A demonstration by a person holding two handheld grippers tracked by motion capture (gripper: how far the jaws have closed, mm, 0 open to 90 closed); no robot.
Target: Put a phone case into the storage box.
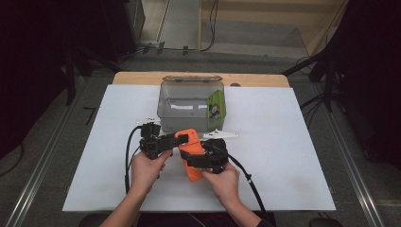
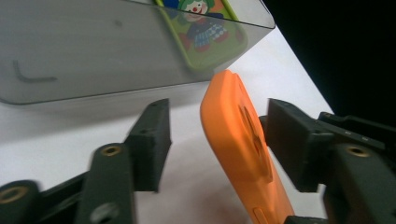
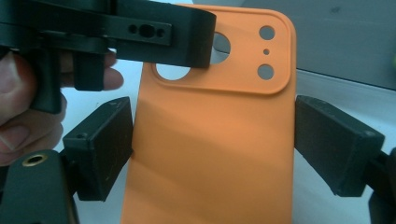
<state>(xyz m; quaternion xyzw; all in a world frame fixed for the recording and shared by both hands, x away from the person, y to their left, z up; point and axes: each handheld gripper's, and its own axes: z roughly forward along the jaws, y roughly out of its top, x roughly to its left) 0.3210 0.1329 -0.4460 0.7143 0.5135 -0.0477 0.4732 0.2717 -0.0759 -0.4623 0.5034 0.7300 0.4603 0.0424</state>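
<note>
My right tongs (image 3: 212, 149) grip the orange case (image 3: 210, 140) by its sides, above the table (image 1: 283, 156) before the box (image 1: 189, 106). My left tongs (image 2: 215, 140) straddle its top edge, unclamped. Next: close left, then transfer.

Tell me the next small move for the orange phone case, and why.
Probably finish closing the left gripper on the top of the orange silicone phone case: one pad touches it, the other stands clear. The right gripper clamps its sides, and the clear plastic box waits just behind.
</note>
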